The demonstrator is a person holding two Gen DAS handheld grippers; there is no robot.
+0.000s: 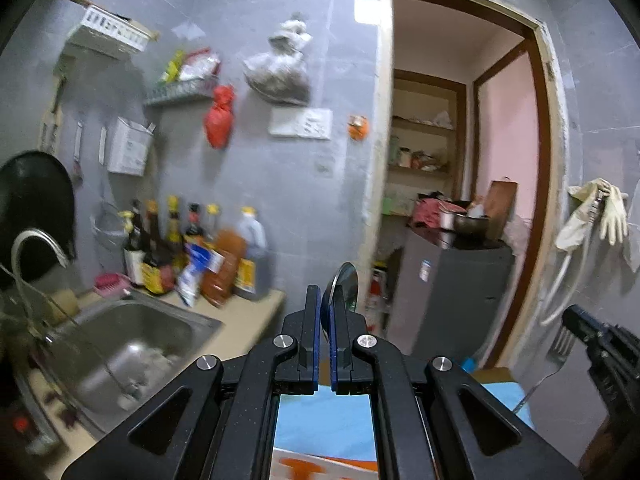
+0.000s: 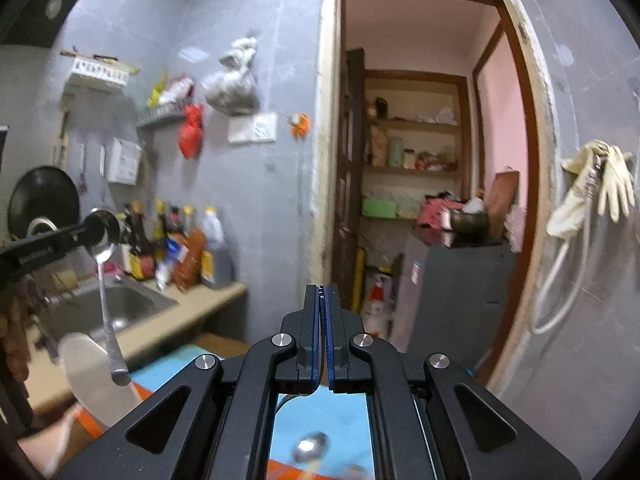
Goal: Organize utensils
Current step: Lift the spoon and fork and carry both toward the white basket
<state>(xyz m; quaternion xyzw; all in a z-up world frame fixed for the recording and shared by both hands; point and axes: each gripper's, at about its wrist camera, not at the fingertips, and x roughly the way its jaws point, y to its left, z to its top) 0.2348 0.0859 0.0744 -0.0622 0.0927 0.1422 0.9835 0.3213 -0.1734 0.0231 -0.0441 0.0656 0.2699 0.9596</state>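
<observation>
My left gripper [image 1: 325, 300] is shut on a steel spoon [image 1: 343, 282], gripping it by the bowl. In the right wrist view the same gripper [image 2: 94, 228] holds the spoon [image 2: 106, 300] with its handle hanging down over the counter edge. My right gripper [image 2: 323, 300] has its jaws closed. In the left wrist view it [image 1: 576, 326] holds a steel fork [image 1: 554, 356] near the tines, with the handle hanging down. Another spoon [image 2: 310, 446] lies on the blue mat [image 2: 320, 420] below the right gripper.
A steel sink [image 1: 120, 344] with a tap [image 1: 36, 248] sits at the left. Sauce bottles [image 1: 192, 248] stand on the beige counter [image 1: 244, 320]. A black pan [image 1: 36, 216] hangs on the wall. An open doorway [image 1: 460, 160] leads to shelves and a grey fridge [image 1: 452, 296]. Gloves [image 1: 600, 212] hang at right.
</observation>
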